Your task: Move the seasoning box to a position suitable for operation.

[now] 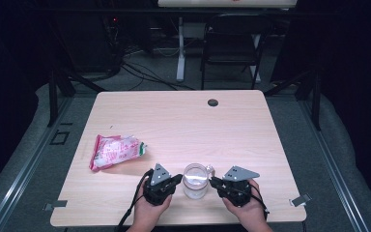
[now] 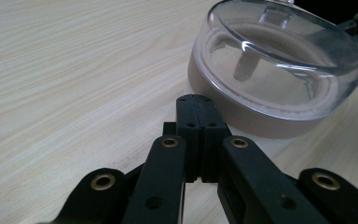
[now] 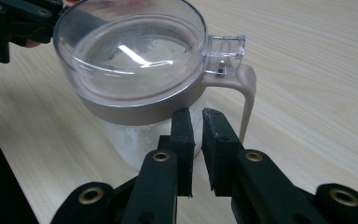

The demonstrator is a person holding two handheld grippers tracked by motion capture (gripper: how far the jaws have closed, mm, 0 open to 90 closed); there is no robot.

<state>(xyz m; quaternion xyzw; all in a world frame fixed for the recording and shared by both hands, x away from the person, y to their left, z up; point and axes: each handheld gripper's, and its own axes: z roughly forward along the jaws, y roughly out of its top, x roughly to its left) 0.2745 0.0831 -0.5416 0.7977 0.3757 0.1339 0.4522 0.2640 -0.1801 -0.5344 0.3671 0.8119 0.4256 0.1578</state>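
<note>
Two hands came in at the near edge of the table (image 1: 183,116), each holding a gripper. Left gripper (image 1: 176,180) sat just left of the cup (image 1: 195,181), jaws pressed together with nothing between them, tip just beside the cup's lid rim; contact could not be told. In the left gripper view the same gripper (image 2: 196,100) showed its pads flush together, close under the clear lid (image 2: 279,60). Right gripper (image 1: 214,182) sat just right of the cup, pointing left at it. In the right gripper view that gripper (image 3: 196,114) had a narrow gap between its jaws, nothing clamped, tips near the cup body and just left of the beige handle (image 3: 246,100). Cup stood upright near the table's near edge, between the two grippers, lid on, whitish contents inside. Farther off and to the left, a pink snack bag (image 1: 117,151) lay flat on the table, well apart from the cup. Far edge of the table had a dark round grommet (image 1: 213,102). Beyond the table stood a black chair (image 1: 232,46).
</note>
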